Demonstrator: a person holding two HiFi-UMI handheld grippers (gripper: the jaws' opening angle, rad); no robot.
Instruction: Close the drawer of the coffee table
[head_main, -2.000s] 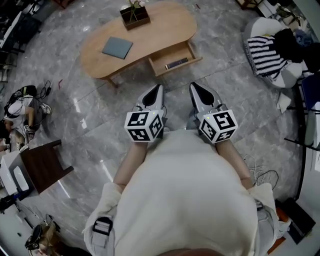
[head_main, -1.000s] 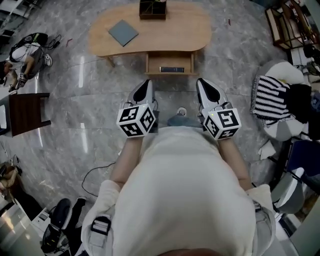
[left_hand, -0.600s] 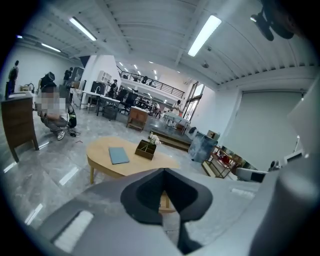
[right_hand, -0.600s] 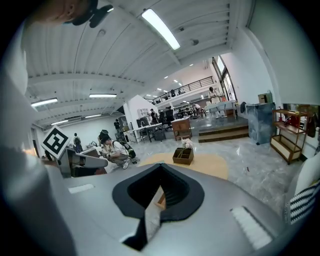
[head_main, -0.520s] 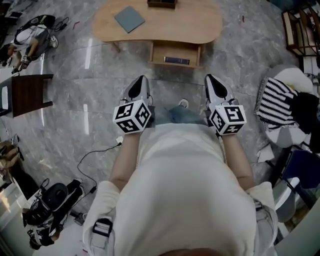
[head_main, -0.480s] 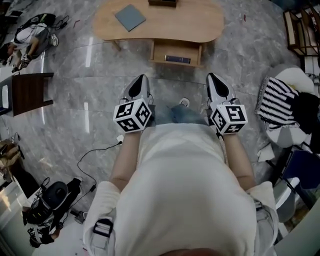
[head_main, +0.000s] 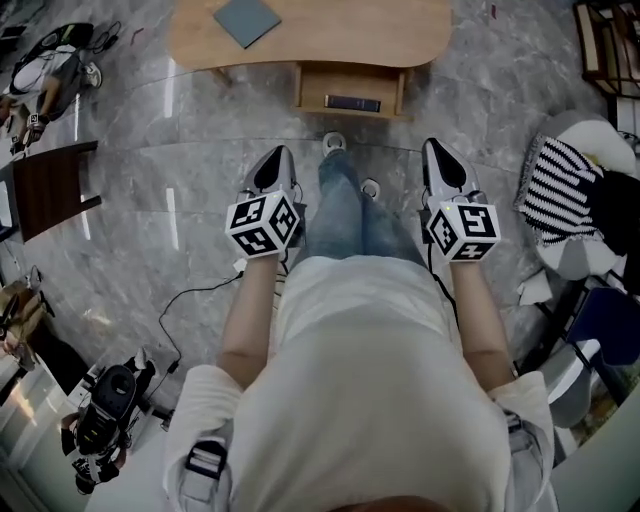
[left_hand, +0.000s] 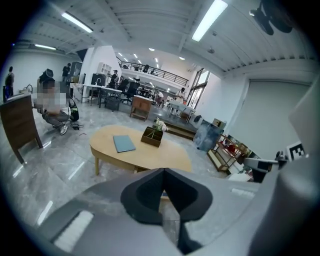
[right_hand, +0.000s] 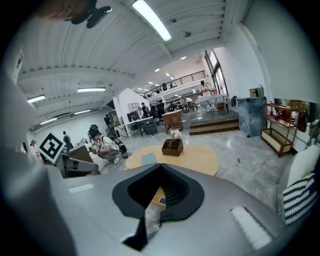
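The oval wooden coffee table (head_main: 390, 25) stands at the top of the head view, with its drawer (head_main: 350, 91) pulled out toward me and a dark flat object (head_main: 352, 103) lying inside. My left gripper (head_main: 275, 165) and right gripper (head_main: 441, 162) are both shut and empty, held side by side in front of the drawer and well short of it. In the left gripper view the table (left_hand: 140, 152) shows beyond the shut jaws. The right gripper view shows the table (right_hand: 200, 155) too, with the drawer's edge (right_hand: 159, 196) between the jaw tips.
A blue-grey book (head_main: 245, 20) and a dark planter box (left_hand: 152, 136) sit on the table. A dark wooden stool (head_main: 45, 185) stands left, a striped cushion on a chair (head_main: 560, 195) right. Cables (head_main: 195, 295) and camera gear (head_main: 105, 420) lie on the marble floor. My legs (head_main: 350, 215) are between the grippers.
The table and drawer have slid up toward the top edge of the head view. Both grippers stayed shut and sank a little; my legs now show between them.
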